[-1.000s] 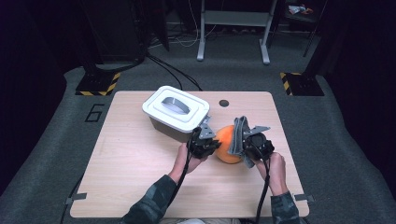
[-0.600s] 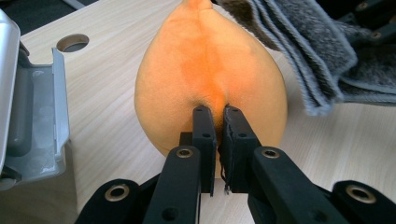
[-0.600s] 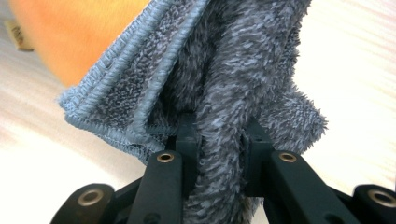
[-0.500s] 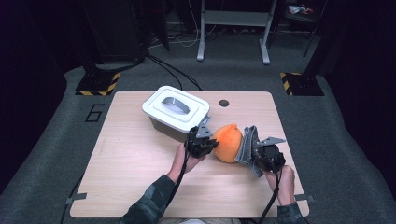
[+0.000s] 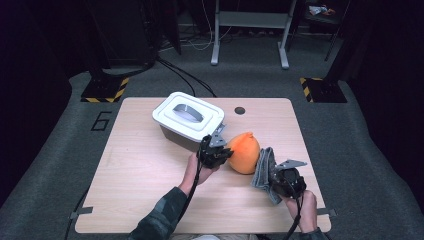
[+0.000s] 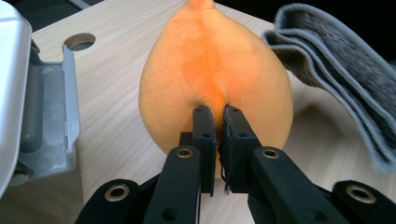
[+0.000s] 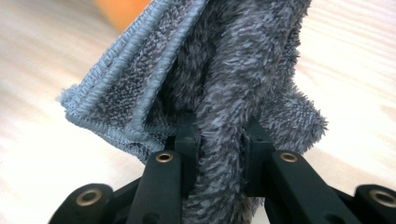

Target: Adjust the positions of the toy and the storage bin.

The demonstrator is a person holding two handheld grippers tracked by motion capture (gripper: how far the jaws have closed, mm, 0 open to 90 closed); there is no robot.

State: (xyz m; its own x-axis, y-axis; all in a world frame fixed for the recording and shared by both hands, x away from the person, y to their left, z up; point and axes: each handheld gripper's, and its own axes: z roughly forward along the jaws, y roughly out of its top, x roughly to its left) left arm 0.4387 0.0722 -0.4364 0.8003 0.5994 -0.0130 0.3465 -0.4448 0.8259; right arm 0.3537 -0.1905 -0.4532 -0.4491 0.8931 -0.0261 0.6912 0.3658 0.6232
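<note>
While left hand-held gripper stays pinched on skin fold of orange plush, I read it soft, light, squashy; best taken by loose fabric. Right hand-held gripper clenched on grey towel, limp, just beside plush, above tabletop.

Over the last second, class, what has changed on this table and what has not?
The right claw, shut on the grey cloth, has drawn back from the orange soft toy toward the person's edge of the table, taking the cloth off the toy. The left claw stays pinched on the toy's fabric, and the white lidded box has not moved.
</note>
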